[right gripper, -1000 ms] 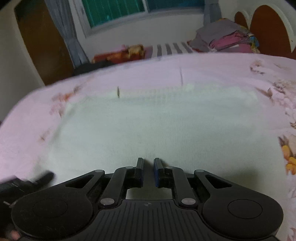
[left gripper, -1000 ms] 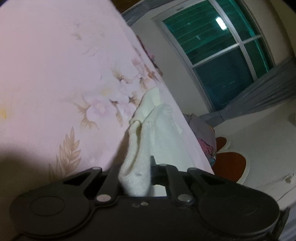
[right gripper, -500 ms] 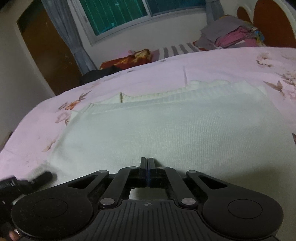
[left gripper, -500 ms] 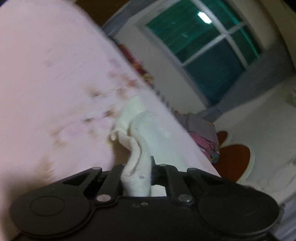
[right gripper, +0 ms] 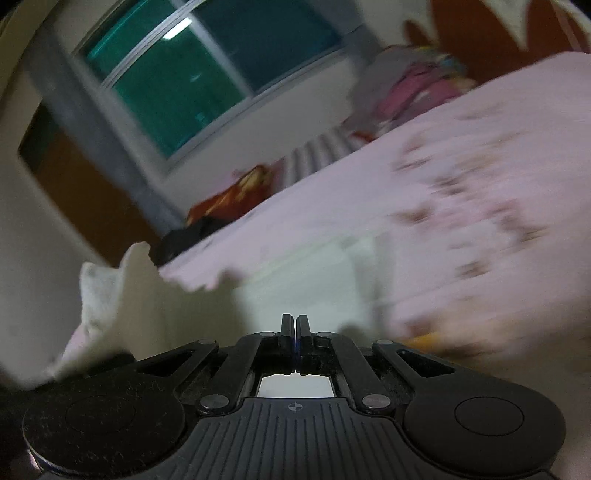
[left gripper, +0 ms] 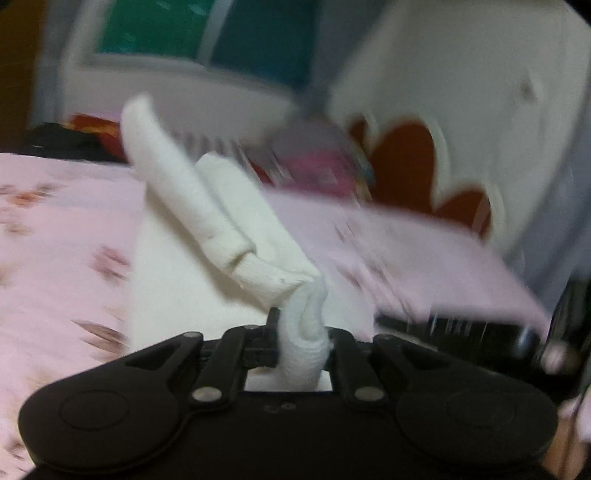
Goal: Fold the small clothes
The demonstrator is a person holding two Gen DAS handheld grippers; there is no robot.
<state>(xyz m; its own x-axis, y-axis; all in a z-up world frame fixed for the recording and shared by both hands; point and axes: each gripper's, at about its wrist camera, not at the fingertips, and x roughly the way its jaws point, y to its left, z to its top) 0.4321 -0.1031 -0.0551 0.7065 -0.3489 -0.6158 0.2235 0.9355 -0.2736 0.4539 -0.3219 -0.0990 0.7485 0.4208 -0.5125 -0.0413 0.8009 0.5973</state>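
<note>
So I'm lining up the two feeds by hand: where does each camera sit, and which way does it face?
Left wrist: on the left gripper, looking along its fingers across the pink bedsheet toward the window; its jaws pinch the white garment.
Right wrist: on the right gripper, tilted, facing the same window wall; fingers closed, whether on cloth is unclear.
Shared: garment, bedsheet, window, clothes pile.

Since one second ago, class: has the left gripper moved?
Yes. The left gripper, clamping the white garment, has swung right: the window shifted from upper right to upper left.
</note>
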